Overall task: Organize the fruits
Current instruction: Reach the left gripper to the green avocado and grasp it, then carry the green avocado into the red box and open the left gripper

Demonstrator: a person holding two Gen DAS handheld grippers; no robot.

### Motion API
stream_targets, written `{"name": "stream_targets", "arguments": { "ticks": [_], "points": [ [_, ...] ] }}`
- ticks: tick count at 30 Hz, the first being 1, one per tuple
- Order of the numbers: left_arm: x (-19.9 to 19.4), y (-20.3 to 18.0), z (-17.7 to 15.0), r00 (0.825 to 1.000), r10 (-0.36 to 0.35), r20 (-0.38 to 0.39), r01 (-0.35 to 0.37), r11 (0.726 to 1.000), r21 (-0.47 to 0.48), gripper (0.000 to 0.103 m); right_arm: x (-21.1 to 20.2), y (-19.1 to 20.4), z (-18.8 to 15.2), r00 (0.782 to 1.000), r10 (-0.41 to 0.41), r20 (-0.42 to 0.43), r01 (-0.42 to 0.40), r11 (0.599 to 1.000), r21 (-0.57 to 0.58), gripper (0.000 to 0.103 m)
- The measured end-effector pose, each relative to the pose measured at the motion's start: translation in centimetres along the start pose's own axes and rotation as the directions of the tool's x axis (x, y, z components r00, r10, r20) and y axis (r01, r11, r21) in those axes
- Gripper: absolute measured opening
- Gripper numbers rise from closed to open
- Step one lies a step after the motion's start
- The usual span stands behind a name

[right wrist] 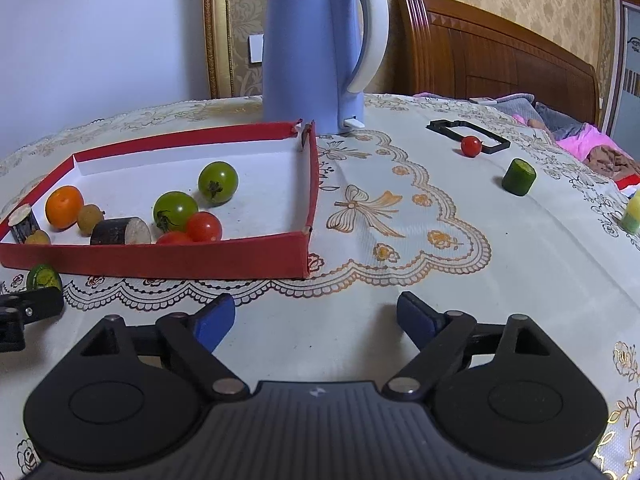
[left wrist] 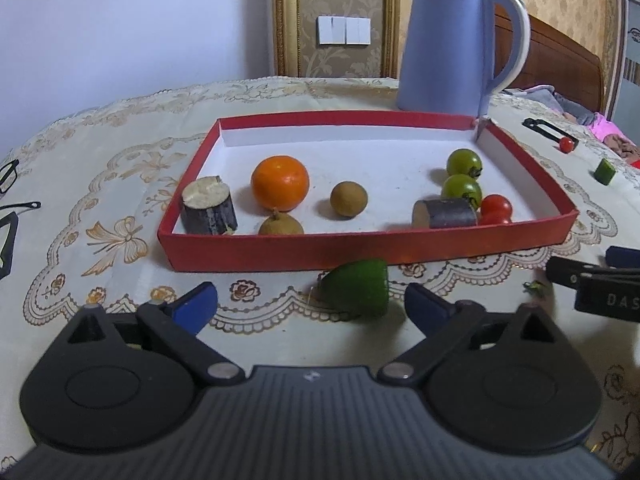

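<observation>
A red tray [left wrist: 360, 250] [right wrist: 160, 260] holds an orange [left wrist: 280, 183], two brown longans [left wrist: 348, 199], two green tomatoes [left wrist: 464, 163], two red tomatoes [left wrist: 496, 206] and two dark sugarcane pieces [left wrist: 209, 206]. A green cucumber chunk [left wrist: 358, 286] lies on the cloth in front of the tray, between the open fingers of my left gripper [left wrist: 311, 304]. My right gripper [right wrist: 316, 318] is open and empty over the cloth, right of the tray. Further right lie a red tomato [right wrist: 471, 146], a green cucumber piece [right wrist: 519, 176] and a yellow-green piece [right wrist: 633, 216].
A blue kettle [left wrist: 452, 40] [right wrist: 320, 48] stands behind the tray. A black frame [right wrist: 468, 134] lies by the loose red tomato. Black frames [left wrist: 8, 208] lie at the table's left edge. A bed with clothes [right wrist: 580, 136] is beyond the table on the right.
</observation>
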State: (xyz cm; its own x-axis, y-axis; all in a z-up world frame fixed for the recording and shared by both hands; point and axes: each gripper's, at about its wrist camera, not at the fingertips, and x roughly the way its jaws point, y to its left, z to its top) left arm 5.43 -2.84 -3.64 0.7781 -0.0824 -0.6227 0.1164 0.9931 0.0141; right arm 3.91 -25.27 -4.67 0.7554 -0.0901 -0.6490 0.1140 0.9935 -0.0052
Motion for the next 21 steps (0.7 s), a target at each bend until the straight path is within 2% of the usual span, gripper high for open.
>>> {"name": "stream_targets", "arguments": {
  "ticks": [1,3,6,10,11,12,13,21],
  "points": [
    [0.1,0.1,0.0,1.0,-0.002,-0.004,0.002,1.0,-0.005,0.088,0.0,0.0,0.0,1.0,0.001,0.0,-0.001,1.0,0.0,0.089],
    [0.2,0.4,0.0,1.0,-0.007,-0.007,0.007,1.0,-0.017,0.086,0.0,0.0,0.0,1.0,0.001,0.0,-0.001,1.0,0.0,0.089],
    [0.0,0.2,0.0,1.0,-0.013,0.004,0.013,1.0,-0.006,0.078,0.0,0.0,0.0,1.0,0.001,0.0,-0.001,1.0,0.001,0.09],
    [-0.4,-0.4,-0.2,0.999,-0.047,0.019,0.047,0.999,0.022,0.055,0.1,-0.1,0.0,1.0,0.001,0.0,-0.001,1.0,0.002,0.09],
    [-0.4,-0.5,-0.2,0.998,-0.054,0.02,0.053,0.998,0.029,0.052,0.1,-0.1,0.0,1.0,0.002,0.0,-0.002,1.0,0.002,0.09],
    [-0.5,-0.6,-0.2,0.998,-0.063,0.022,0.062,0.998,0.033,0.046,0.1,-0.1,0.0,1.0,0.002,0.0,-0.002,1.0,0.002,0.09],
    [-0.5,-0.6,-0.2,0.997,-0.072,0.025,0.071,0.997,0.038,0.035,0.1,-0.1,0.0,1.0,0.002,0.0,-0.002,1.0,0.002,0.091],
    [-0.6,-0.8,-0.3,0.997,-0.077,0.033,0.075,0.996,0.042,0.033,0.1,-0.1,0.0,1.0,0.002,-0.001,-0.002,1.0,0.002,0.091]
  ]
}}
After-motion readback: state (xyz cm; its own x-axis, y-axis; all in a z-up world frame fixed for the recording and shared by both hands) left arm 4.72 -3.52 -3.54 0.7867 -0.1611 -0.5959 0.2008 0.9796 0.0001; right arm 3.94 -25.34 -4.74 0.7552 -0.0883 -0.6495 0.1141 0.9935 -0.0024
